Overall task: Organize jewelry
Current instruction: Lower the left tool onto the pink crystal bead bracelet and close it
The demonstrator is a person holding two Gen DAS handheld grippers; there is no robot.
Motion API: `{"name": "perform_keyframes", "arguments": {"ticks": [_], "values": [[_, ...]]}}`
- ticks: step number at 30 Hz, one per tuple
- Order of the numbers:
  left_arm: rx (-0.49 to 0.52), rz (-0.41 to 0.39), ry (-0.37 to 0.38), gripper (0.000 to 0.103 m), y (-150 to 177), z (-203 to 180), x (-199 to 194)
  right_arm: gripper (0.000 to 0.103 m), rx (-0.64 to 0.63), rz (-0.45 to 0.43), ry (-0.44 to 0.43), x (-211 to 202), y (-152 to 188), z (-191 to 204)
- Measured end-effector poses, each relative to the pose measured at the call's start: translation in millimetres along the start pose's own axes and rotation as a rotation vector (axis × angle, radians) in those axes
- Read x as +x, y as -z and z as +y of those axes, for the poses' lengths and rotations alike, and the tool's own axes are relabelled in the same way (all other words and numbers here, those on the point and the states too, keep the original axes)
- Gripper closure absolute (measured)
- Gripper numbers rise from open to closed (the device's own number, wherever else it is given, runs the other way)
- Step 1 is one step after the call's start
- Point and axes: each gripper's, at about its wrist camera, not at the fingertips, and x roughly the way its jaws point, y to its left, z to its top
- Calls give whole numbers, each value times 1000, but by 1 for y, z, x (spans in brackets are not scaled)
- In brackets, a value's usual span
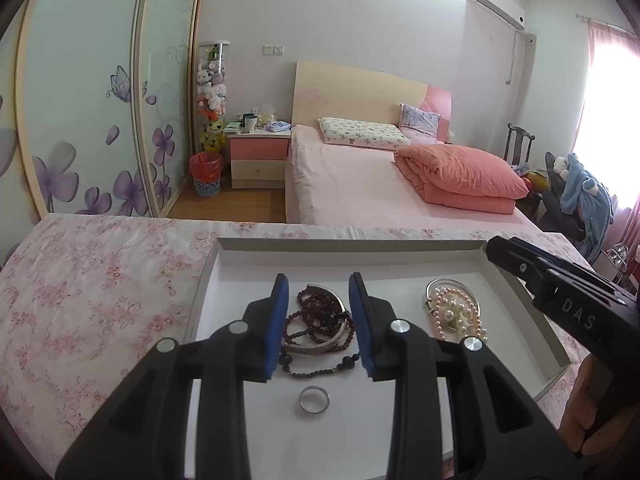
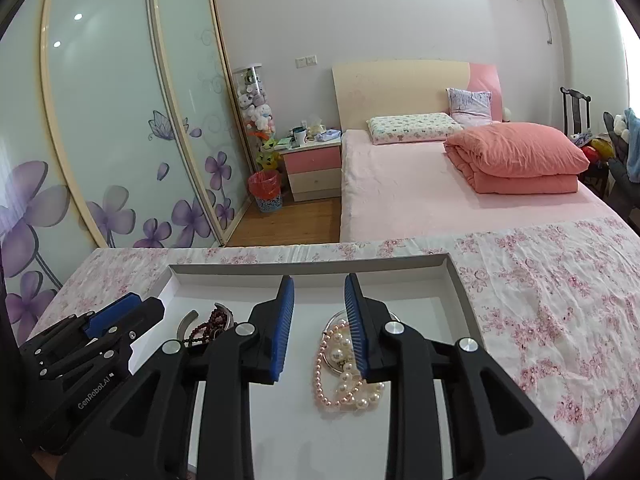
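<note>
Beads of dark red wood (image 1: 320, 320), heaped on a silver bangle inside the white tray (image 1: 360, 245), lie right between the left gripper (image 1: 318, 320)'s spread blue pads (image 1: 280, 324), untouched. Pink pearls (image 2: 344, 364) sit under the right gripper (image 2: 319, 324), also spread.

Daylight floods in from the blown-out pink-curtained window (image 1: 608, 92) on the right, glare spots on the frosted glass wardrobe doors (image 2: 120, 100), soft shadows, sharp centre, fisheye bending straight lines, black vignette corners
</note>
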Motion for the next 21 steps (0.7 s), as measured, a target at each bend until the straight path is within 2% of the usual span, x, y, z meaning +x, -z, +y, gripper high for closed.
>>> {"name": "perform_keyframes", "arguments": {"ticks": [9, 21], "values": [[-5, 15, 8, 71, 3, 1, -13, 75, -2, -2, -2, -7, 3, 0], [6, 60, 97, 66, 41, -14, -64, 75, -33, 22, -24, -61, 37, -4]]}}
